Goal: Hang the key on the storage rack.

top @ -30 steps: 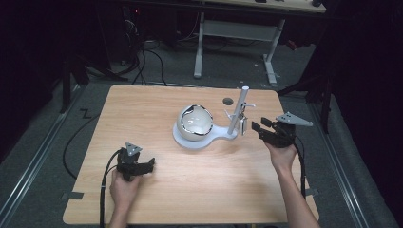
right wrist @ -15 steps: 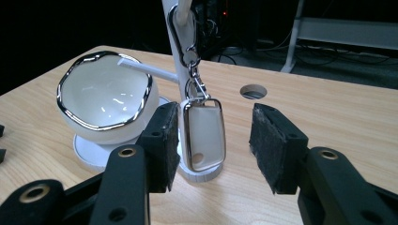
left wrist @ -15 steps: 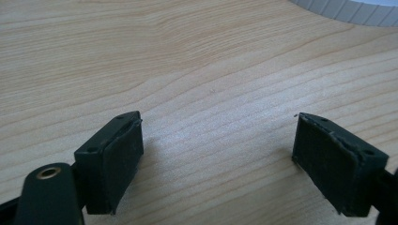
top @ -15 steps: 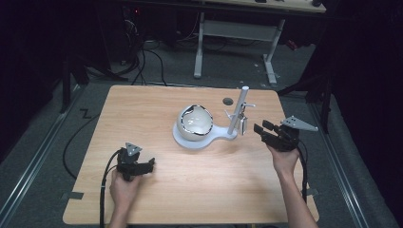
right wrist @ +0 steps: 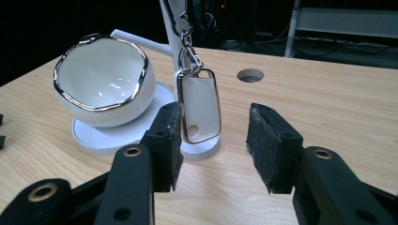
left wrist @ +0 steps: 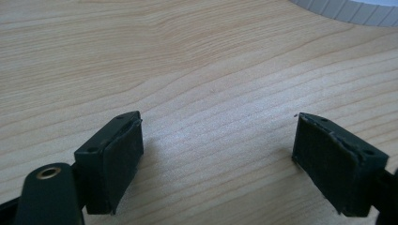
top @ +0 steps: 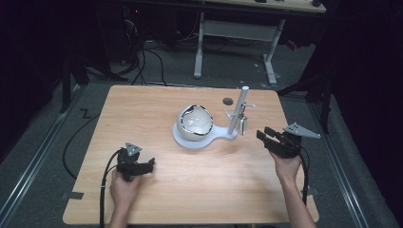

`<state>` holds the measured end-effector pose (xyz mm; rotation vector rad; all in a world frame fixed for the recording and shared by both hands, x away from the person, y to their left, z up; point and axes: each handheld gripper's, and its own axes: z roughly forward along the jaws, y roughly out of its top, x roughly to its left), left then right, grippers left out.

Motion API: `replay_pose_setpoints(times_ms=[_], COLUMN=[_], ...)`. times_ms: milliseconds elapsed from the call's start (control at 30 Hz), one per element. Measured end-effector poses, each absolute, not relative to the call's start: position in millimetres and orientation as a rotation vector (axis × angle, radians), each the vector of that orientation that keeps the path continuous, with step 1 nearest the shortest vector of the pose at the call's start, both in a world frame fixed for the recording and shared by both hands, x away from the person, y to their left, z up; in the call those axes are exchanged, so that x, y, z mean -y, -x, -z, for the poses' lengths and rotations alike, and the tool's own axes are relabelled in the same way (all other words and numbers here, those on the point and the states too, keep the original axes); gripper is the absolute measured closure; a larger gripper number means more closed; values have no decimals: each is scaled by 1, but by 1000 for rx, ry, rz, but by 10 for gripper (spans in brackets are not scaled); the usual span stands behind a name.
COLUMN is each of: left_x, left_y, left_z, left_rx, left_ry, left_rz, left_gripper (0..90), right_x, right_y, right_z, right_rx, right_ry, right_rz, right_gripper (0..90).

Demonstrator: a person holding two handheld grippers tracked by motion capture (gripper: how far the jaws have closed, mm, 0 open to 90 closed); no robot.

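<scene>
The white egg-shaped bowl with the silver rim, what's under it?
Under the white egg-shaped bowl with the silver rim sits a flat white round base, joined to the white post's foot. The base rests on the wooden table. The contact patch beneath the bowl is hidden.

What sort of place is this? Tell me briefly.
Probably a lab or workshop test area: a wooden table on grey carpet, loose cables on the floor behind, a metal desk frame in darkness.
</scene>
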<state>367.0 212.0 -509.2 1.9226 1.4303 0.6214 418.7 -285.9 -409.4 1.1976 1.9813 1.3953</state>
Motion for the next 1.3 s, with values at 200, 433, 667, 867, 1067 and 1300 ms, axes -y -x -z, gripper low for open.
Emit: replay_pose_setpoints(times_ms=[200, 433, 667, 867, 1067, 1300], left_x=[-212, -212, -212, -212, -212, -212], left_y=[-367, -367, -367, -367, -367, -367], left_z=[509, 509, 509, 509, 509, 509], left_rx=[-1430, -1430, -1430, -1430, -1430, -1431], left_ry=[-1923, -1923, -1923, -1923, -1923, -1923], left_rz=[-622, -622, -622, -622, -622, -622], left_gripper=[170, 170, 170, 170, 170, 170], right_x=[289, 291, 292, 292, 294, 294], right_y=[-414, -411, -407, -405, -403, -401], right_z=[413, 416, 418, 421, 424, 434], right_rx=[-1975, -1969, -1966, -1969, -1967, -1977], right_ry=[-1203, -1208, -1209, -1214, -1219, -1238], right_rz=[-1402, -1407, -1406, -1406, -1402, -1378], right_gripper=[553, 553, 553, 553, 553, 552])
